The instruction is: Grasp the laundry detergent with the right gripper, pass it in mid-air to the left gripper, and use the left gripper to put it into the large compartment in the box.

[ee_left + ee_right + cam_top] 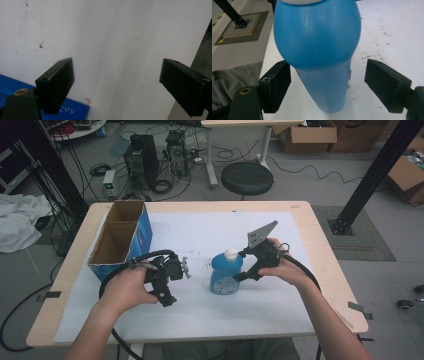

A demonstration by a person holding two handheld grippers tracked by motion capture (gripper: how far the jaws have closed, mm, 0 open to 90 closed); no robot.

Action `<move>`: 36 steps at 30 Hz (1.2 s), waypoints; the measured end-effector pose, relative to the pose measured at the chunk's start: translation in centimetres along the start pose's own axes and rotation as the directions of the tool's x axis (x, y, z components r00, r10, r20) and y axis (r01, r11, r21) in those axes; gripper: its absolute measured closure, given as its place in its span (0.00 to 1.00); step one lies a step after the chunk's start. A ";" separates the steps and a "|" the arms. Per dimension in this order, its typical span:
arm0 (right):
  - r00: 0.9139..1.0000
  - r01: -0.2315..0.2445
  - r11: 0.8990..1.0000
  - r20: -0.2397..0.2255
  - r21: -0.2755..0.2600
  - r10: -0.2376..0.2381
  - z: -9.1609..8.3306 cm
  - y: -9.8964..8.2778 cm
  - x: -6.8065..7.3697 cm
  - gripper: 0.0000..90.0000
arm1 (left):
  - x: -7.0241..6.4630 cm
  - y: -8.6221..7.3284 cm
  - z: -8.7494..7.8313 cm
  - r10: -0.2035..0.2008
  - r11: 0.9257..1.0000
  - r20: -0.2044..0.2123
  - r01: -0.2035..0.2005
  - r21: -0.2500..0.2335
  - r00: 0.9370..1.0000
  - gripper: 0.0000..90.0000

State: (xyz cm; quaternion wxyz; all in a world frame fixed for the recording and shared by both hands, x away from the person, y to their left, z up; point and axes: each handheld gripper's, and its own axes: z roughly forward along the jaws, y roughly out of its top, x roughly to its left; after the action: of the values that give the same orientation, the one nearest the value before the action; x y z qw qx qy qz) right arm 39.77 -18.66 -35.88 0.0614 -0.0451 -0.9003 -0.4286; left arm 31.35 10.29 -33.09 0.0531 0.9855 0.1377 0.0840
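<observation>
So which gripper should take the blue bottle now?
Right. The right gripper already has its open jaws either side of the blue bottle, not yet pressing. The left gripper is open over bare white table cover.

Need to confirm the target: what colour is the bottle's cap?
White, on a blue bottle; the cap shows best in the high view.

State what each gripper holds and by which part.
Nothing is held yet. The right gripper is open around the blue bottle with a gap at one jaw; the left gripper is open over bare table.
</observation>
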 end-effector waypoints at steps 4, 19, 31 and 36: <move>1.000 0.003 1.000 -0.004 -0.004 -0.003 0.4 0.2 0.1 0.24 | 0.1 0.0 -0.1 0.005 1.000 -0.003 -0.005 0.005 1.000 0.15; 1.000 0.010 1.000 -0.016 -0.003 -0.010 1.6 0.5 0.1 0.28 | 0.1 -0.3 -0.2 -0.005 1.000 -0.006 0.005 -0.002 1.000 0.15; 1.000 -0.005 1.000 -0.025 -0.016 0.004 2.2 0.2 -0.2 0.36 | 0.2 -0.3 -0.3 -0.001 1.000 -0.009 0.001 -0.002 1.000 0.15; 0.999 0.005 1.000 -0.036 -0.027 -0.006 2.2 0.2 -0.2 0.41 | 0.2 -0.3 -0.2 0.000 1.000 -0.012 0.000 -0.004 1.000 0.14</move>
State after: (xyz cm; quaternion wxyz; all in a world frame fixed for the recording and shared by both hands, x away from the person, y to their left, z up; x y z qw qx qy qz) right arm 39.83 -16.82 -37.18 0.0757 -0.0356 -0.8932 -0.4418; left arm 31.46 10.67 -32.85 0.0543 0.9848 0.1380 0.0900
